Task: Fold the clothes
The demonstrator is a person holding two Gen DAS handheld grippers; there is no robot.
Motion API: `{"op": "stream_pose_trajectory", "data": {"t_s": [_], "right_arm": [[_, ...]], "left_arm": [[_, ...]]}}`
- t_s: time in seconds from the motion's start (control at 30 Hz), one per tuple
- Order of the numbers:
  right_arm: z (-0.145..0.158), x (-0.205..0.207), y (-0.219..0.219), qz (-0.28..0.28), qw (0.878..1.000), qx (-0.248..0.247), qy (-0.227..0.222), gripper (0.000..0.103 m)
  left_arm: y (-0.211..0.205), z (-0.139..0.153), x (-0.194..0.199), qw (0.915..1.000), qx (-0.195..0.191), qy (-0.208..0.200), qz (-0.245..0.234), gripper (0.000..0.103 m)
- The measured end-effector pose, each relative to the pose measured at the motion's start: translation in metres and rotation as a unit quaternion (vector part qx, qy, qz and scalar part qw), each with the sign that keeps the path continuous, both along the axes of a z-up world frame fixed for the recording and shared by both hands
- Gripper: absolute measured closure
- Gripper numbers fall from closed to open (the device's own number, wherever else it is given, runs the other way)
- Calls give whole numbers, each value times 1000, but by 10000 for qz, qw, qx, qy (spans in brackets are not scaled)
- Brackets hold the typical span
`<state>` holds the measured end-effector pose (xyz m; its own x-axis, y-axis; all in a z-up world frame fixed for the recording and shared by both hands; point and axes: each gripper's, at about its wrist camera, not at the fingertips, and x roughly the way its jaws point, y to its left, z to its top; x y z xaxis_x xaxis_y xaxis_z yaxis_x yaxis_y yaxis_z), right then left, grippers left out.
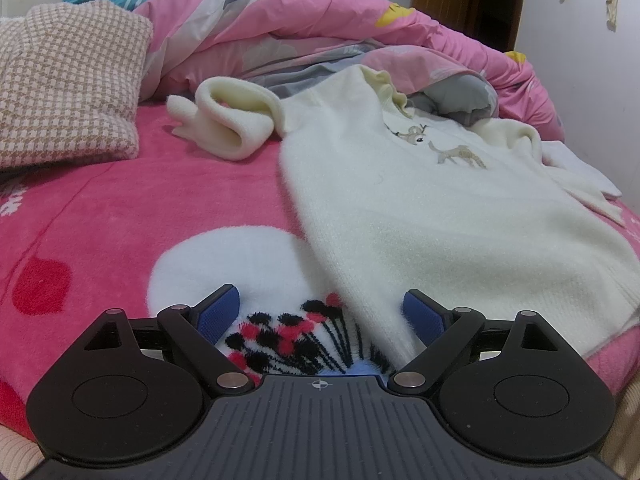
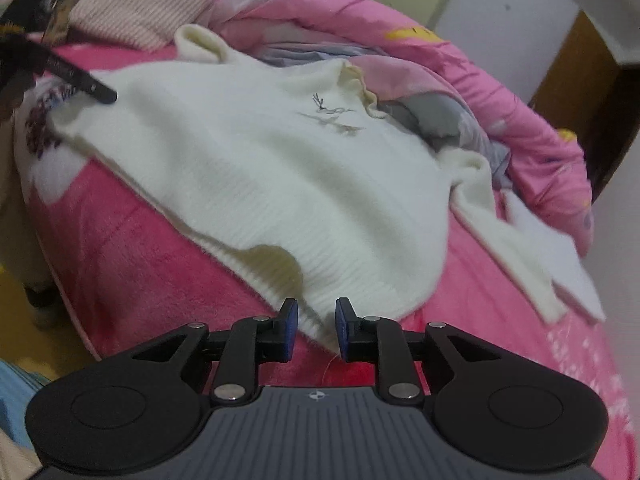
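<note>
Bed [image 1: 100, 216] under pink blanket, quilt [image 1: 304, 20] heaped along far edge. White sweater [image 1: 420, 208] spread flat toward near edge, hem overhanging. Left gripper [image 1: 320, 310] at hem corner, jaws wide, gripping nothing. Right gripper [image 2: 316, 330] at hem, jaws narrow, hem edge between, pads not pressing.

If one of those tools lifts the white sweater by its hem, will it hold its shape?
Probably not. The sweater already lies rumpled with a sleeve curled over, so it should droop. Its fuzzy knit looks grippy rather than slippery, and likely light.
</note>
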<state>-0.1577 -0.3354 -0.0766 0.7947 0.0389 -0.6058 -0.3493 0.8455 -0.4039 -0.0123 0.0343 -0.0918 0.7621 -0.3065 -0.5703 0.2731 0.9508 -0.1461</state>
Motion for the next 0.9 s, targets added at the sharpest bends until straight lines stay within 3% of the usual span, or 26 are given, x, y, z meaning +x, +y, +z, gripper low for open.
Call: {"op": "stream_pose_trajectory", "data": {"t_s": [0.3, 0.4, 0.9], "right_arm": [[-4, 9, 7, 10, 9996, -234, -130, 83], [-4, 8, 7, -48, 9996, -234, -135, 102], [-9, -4, 4, 48, 9990, -435, -77, 98]], "left_arm": [[1, 0, 0, 10000, -9, -12, -7, 13], [1, 0, 0, 10000, -9, -15, -8, 13], [1, 0, 0, 10000, -44, -4, -15, 13]]}}
